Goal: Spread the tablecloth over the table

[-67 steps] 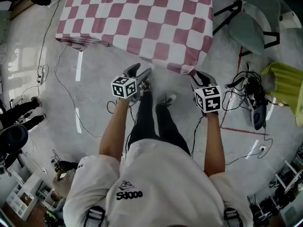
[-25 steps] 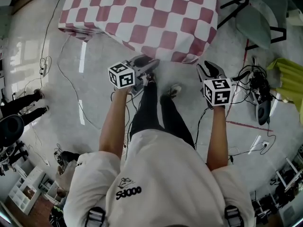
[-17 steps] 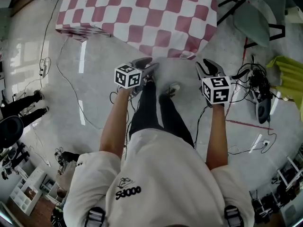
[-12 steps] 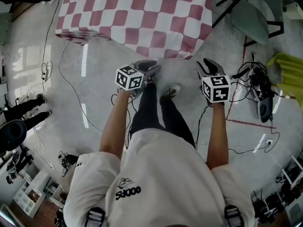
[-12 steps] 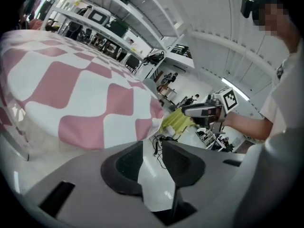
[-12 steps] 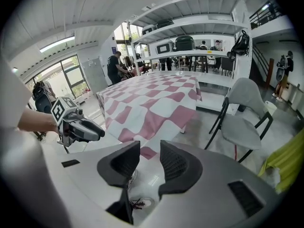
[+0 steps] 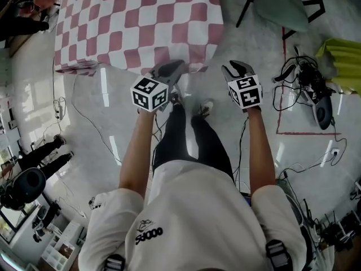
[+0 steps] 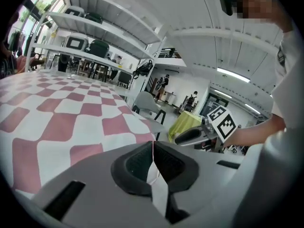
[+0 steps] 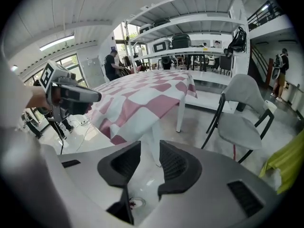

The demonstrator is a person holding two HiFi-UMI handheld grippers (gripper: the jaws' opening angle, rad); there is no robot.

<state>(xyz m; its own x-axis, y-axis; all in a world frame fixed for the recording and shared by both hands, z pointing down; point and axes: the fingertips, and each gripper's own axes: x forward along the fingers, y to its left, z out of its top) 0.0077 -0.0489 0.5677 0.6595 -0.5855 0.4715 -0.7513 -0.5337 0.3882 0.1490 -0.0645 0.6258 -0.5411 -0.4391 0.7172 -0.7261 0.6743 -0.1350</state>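
A red-and-white checked tablecloth [image 7: 135, 21] lies over the table and hangs over its near edge. My left gripper [image 7: 172, 68] is at that near edge, close to the right corner. In the left gripper view its jaws [image 8: 153, 144] are shut, with a white strip of the tablecloth [image 8: 57, 122] pinched between the pads. My right gripper [image 7: 234, 68] hangs beside the corner, apart from the cloth. Its jaws [image 9: 149, 148] are closing, still parted, with nothing between them. The right gripper view shows the tablecloth [image 9: 142, 94] ahead and the left gripper [image 9: 80, 95] at its edge.
A grey chair [image 7: 279, 4] stands right of the table, close to the corner. Further right lie a yellow-green cloth [image 7: 341, 58], tangled cables with a dark device [image 7: 318, 97] and red floor tape [image 7: 304, 133]. White table legs [image 9: 180, 113] show under the cloth. Cables trail at left.
My left gripper has moved up to the cloth's near edge and its jaws have shut on it. The right gripper has shifted forward and a little left, jaws still parted.
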